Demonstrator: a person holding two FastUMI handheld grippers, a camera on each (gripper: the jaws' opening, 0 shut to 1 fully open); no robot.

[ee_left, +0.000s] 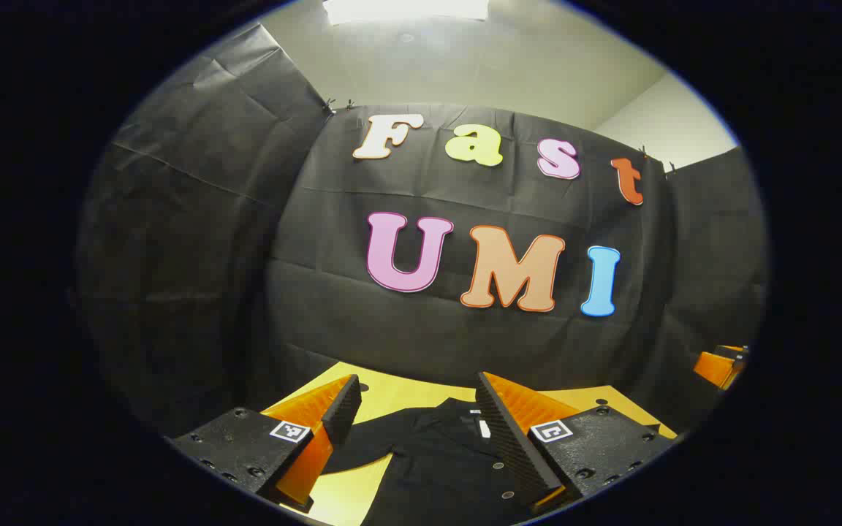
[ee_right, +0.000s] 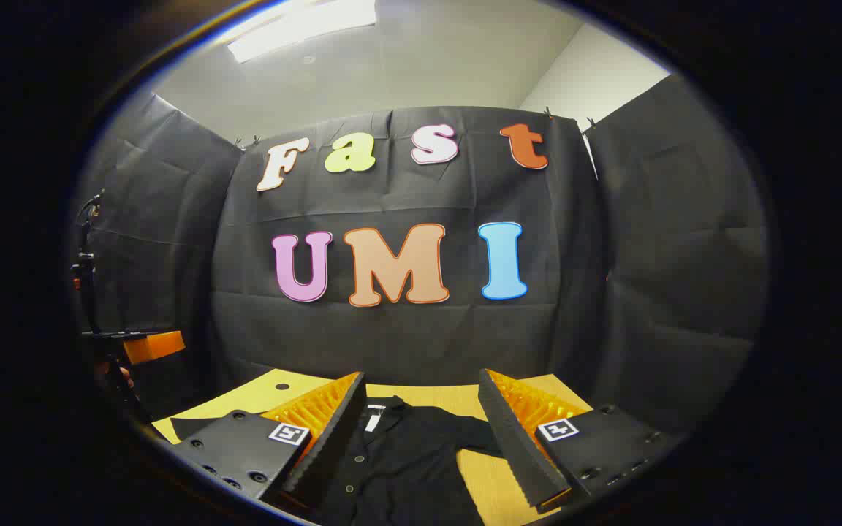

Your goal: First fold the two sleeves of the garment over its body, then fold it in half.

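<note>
Here, a black garment shows an unreadable white label.

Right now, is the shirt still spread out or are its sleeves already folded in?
Spread, as far as shows: the black shirt lies flat on the yellow table, one sleeve reaching sideways in the right gripper view. Its lower part is hidden.

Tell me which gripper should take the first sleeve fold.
Either; marginally the left gripper. Both hang open above the black garment on the yellow table, sleeves unfolded. Its view shows a sleeve spread just below its left finger.
</note>
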